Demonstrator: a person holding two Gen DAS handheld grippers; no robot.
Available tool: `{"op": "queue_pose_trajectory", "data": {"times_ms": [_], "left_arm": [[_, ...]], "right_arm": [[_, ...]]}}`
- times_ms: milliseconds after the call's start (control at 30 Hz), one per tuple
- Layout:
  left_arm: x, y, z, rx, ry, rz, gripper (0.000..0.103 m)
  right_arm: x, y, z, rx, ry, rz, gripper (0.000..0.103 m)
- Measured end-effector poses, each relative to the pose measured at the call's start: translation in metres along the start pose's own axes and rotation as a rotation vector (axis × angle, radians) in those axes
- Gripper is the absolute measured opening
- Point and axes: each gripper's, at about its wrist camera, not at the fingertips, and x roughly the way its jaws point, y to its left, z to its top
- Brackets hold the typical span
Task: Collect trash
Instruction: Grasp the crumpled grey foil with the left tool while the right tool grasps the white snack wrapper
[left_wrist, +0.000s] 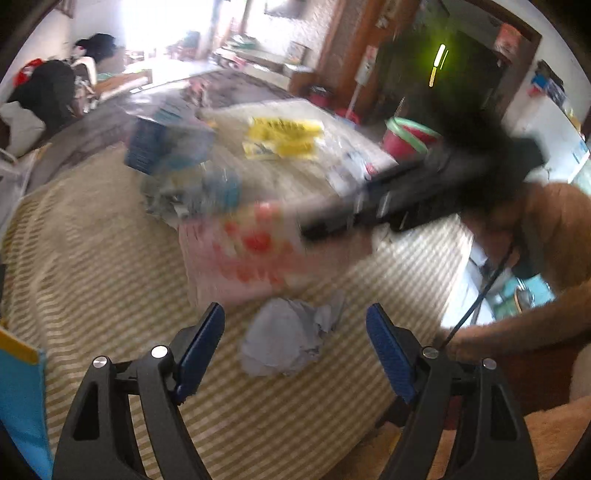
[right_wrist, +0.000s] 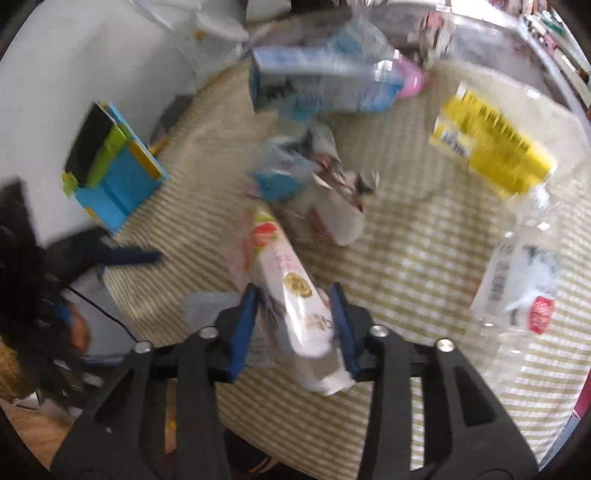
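left wrist view: the left gripper (left_wrist: 295, 328) stands wide apart above a crumpled grey paper wad (left_wrist: 291, 338) on the striped mat (left_wrist: 92, 266), touching nothing. right wrist view: the right gripper (right_wrist: 293, 317) is clamped on a pink-and-white snack wrapper (right_wrist: 291, 295). a yellow wrapper (right_wrist: 491, 147), blue carton (right_wrist: 317, 79) and clear bottle (right_wrist: 517, 284) lie uncollected; i'd say it's barely started.

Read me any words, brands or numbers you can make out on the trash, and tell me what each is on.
None is legible.
Pink-and-white wrapper in the right gripper: print blurred.
Yellow label: dark print, blurred.
Clear bottle: label text blurred.
Blue carton: blurred.
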Motion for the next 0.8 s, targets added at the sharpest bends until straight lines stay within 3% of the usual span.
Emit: {"op": "queue_pose_trajectory", "data": {"times_ms": [100, 333, 367, 433, 533, 800], "left_arm": [[0.017, 0.0, -0.004, 0.007, 0.043, -0.028, 0.075], [0.051, 0.005, 0.002, -0.034, 0.085, -0.08, 0.073], [0.058, 0.005, 0.003, -0.041, 0.104, -0.086, 0.07], [0.063, 0.004, 0.003, -0.037, 0.114, -0.071, 0.046], [0.061, 0.007, 0.007, -0.072, 0.095, -0.077, 0.036], [0.034, 0.018, 0.032, -0.209, -0.038, -0.027, 0.035]], "right_arm": [[-0.023, -0.007, 0.008, 0.047, -0.074, -0.007, 0.027], [-0.045, -0.03, -0.002, 0.165, -0.153, -0.009, 0.026], [-0.048, -0.033, -0.004, 0.184, -0.164, -0.001, 0.026], [-0.052, -0.031, -0.008, 0.199, -0.182, 0.009, 0.026], [-0.063, -0.031, -0.011, 0.21, -0.224, 0.018, 0.026], [-0.087, -0.033, -0.009, 0.24, -0.343, 0.005, 0.026]]}}
